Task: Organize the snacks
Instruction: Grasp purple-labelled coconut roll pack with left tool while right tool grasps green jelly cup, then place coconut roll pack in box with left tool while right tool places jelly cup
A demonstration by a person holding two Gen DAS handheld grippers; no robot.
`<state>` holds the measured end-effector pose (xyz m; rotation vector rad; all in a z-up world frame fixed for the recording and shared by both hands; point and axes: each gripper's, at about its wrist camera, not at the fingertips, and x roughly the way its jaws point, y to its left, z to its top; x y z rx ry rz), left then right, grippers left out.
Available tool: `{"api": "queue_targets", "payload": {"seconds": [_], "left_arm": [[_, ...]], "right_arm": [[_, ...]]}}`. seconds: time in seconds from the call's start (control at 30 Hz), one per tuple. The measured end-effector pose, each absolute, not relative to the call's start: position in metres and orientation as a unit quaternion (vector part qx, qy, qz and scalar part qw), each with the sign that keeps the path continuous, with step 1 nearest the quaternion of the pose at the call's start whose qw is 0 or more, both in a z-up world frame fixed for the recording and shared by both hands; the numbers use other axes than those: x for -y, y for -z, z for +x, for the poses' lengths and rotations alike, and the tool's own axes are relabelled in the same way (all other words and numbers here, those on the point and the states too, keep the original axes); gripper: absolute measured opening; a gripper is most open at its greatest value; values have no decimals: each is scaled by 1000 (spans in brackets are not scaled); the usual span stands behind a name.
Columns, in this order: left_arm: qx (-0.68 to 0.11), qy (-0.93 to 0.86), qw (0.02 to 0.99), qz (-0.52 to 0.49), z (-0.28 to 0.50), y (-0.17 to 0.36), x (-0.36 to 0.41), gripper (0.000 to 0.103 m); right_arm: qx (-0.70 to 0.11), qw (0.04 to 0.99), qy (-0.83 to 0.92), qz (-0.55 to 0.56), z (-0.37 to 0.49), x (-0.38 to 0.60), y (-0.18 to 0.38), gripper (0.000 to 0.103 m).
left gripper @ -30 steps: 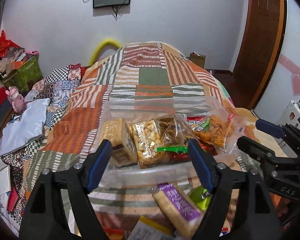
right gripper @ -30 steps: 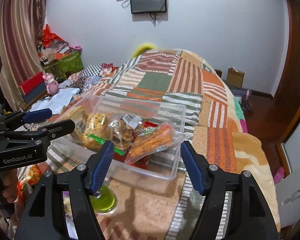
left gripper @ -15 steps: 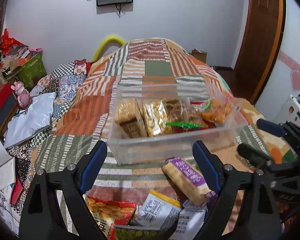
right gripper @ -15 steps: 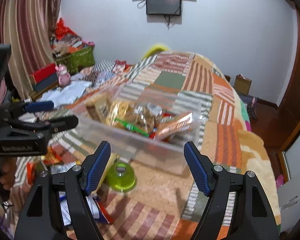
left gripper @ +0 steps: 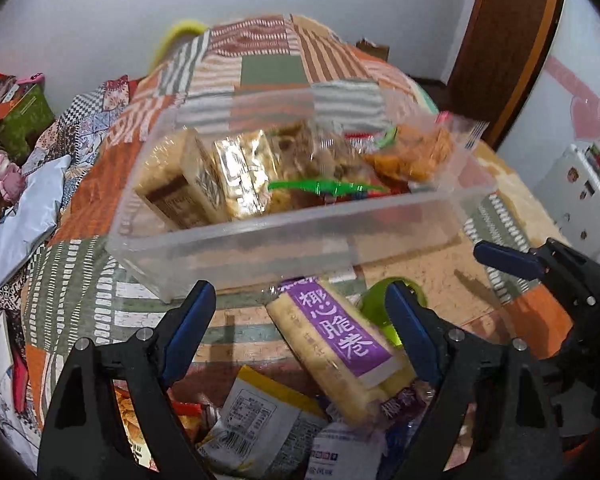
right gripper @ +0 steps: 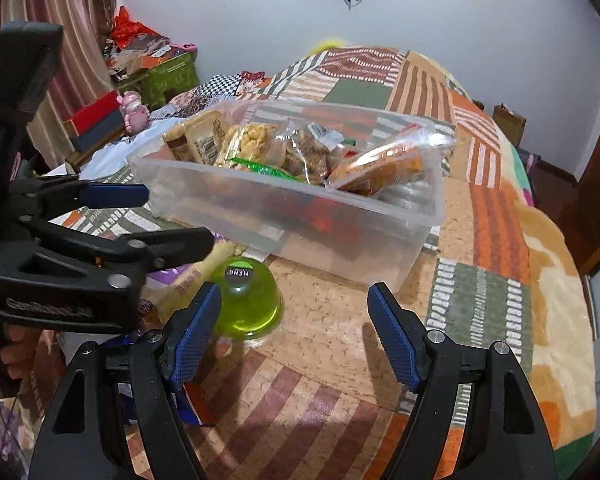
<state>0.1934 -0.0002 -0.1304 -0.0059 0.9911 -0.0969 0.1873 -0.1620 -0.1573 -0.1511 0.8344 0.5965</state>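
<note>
A clear plastic bin (left gripper: 284, 248) (right gripper: 300, 216) stands on the quilt and holds several snack packs, with an orange pack (right gripper: 380, 170) sticking up at its right end. In front of the bin lies a loose heap: a long purple-labelled pack (left gripper: 336, 340), a white-and-yellow pack (left gripper: 256, 412) and a green jelly cup (left gripper: 376, 300) (right gripper: 246, 300). My left gripper (left gripper: 300, 320) (right gripper: 160, 220) hangs open over the purple pack, apart from it. My right gripper (right gripper: 294, 320) is open over bare quilt, its left finger beside the cup.
A patchwork quilt (right gripper: 492, 216) covers the bed. Boxes, a pink toy (right gripper: 134, 110) and cloth crowd the left side. A wooden door (left gripper: 500, 40) and a white appliance (left gripper: 580, 200) stand on the right.
Both grippers have sunk and tipped downward. The bin now sits higher in both views and the loose packs have come into sight. Both pairs of jaws stand slightly wider than a second ago.
</note>
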Motion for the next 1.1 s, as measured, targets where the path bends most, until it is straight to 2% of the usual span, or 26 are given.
{"api": "queue_targets", "payload": {"seconds": [0.33, 0.67, 0.73, 0.83, 0.97, 1.1], "left_arm": [[-483, 46, 874, -20, 181, 136, -22, 85], [-497, 53, 866, -16, 170, 139, -35, 79], [-502, 56, 863, -15, 170, 143, -34, 77], [-512, 62, 857, -11, 173, 149, -29, 70], [-529, 73, 846, -11, 177, 161, -25, 49], [-523, 75, 849, -11, 176, 162, -25, 45]], "right_arm": [[-413, 856, -301, -82, 188, 151, 162, 70], [-446, 826, -334, -90, 202, 127, 171, 47], [-451, 822, -335, -96, 205, 121, 174, 46], [-454, 819, -338, -96, 208, 119, 175, 45], [-451, 821, -340, -84, 207, 123, 175, 44], [-446, 827, -336, -74, 206, 128, 172, 44]]}}
